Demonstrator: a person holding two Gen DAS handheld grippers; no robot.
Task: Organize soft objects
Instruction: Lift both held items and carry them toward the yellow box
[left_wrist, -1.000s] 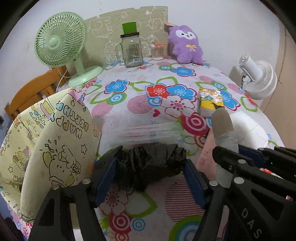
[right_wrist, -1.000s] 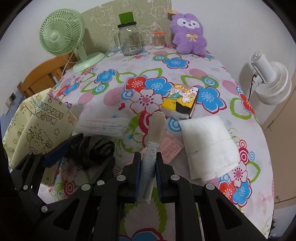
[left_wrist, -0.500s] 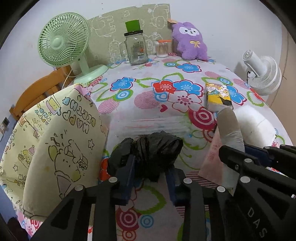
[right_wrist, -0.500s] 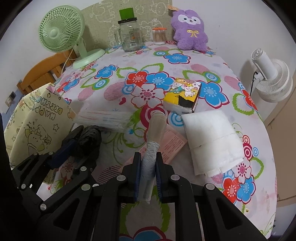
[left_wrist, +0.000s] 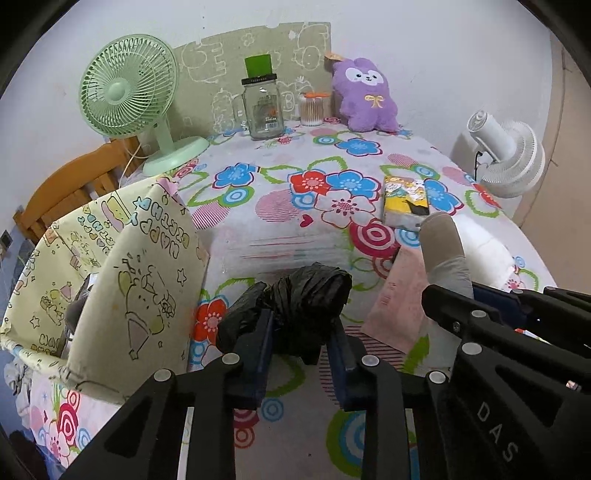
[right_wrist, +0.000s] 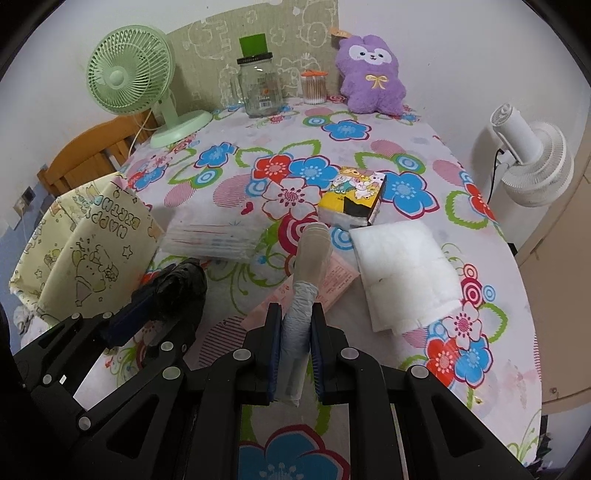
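Broadly, the table (right_wrist: 424, 122) fills both views under a floral cloth, with a wooden chair back (left_wrist: 74, 184) at its far left edge. Yellow cartoon-print bag (left_wrist: 122, 273) stands open at the near left corner, just beside the left gripper. Green desk fan (left_wrist: 127, 92) sits at far left of the table; white fan (right_wrist: 532, 166) stands off the right edge. Purple plush toy (right_wrist: 371, 75) leans against the patterned board at the back, with a glass jar (right_wrist: 258, 90) and a small tub of cotton swabs (right_wrist: 314, 86) to its left. White folded pad (right_wrist: 404, 269) lies flat at right, next to a yellow tissue pack (right_wrist: 352, 197). Clear flat packet with red and blue lines (right_wrist: 212, 236) lies mid-table; pink packet (right_wrist: 325, 284) lies under the right gripper's load. Left gripper (left_wrist: 301, 350): jaws have just been closing and are now clamped on a crumpled black plastic bag (left_wrist: 306, 299), pads pressed into both sides, the bag bulging above the fingers; whether it touches the cloth I cannot tell. Right gripper (right_wrist: 295, 347): jaws tight on a rolled pale plastic bag (right_wrist: 306, 273), which sticks forward past the fingertips, its far end over the pink packet.
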